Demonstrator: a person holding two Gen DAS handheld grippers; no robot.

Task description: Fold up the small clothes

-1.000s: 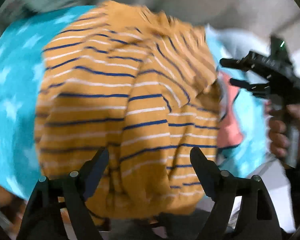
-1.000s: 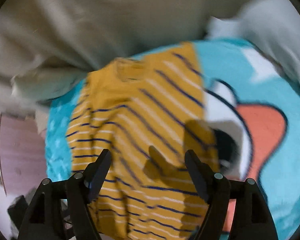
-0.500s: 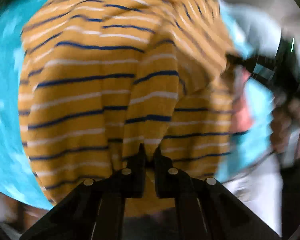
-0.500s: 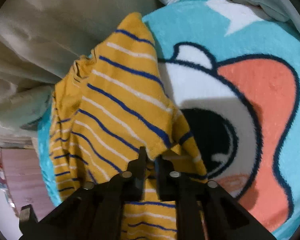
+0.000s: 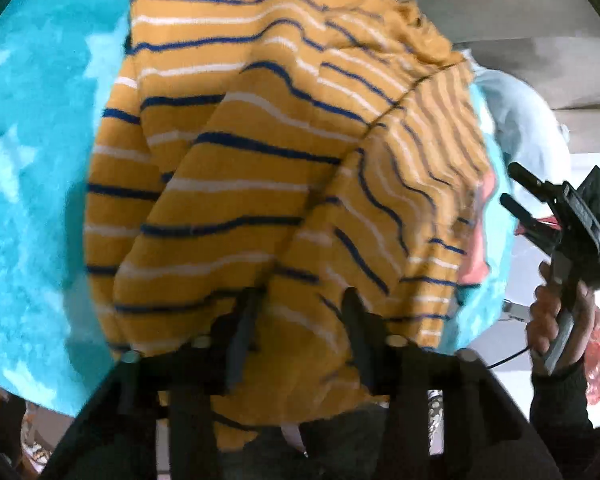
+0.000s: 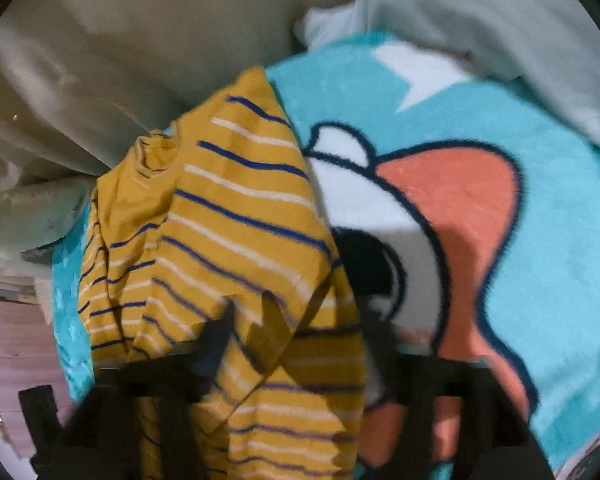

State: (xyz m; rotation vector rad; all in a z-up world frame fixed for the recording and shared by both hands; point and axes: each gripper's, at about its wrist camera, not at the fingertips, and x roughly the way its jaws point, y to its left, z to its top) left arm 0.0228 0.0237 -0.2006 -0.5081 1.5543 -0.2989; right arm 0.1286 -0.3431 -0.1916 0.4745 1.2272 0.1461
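A small mustard-yellow shirt with blue and white stripes (image 5: 260, 184) lies rumpled and partly folded over on a turquoise blanket (image 5: 32, 184). My left gripper (image 5: 296, 312) is open just above the shirt's near edge, its fingers apart over the cloth. My right gripper (image 6: 296, 328) is open over the shirt (image 6: 236, 240), which lies left of the blanket's cartoon face (image 6: 452, 216). The right gripper also shows in the left wrist view (image 5: 520, 188), held in a hand at the right, fingers apart and empty.
Beige bedding or cushions (image 6: 120, 60) lie behind the blanket. A pale blue-white cloth (image 6: 480, 16) lies at the blanket's far right corner. A pinkish wooden surface (image 6: 12, 344) shows at lower left, past the blanket's edge.
Both grippers were shut on the shirt half a second ago and have now opened and let it go. The shirt's fold has dropped onto itself; the right gripper has pulled back.
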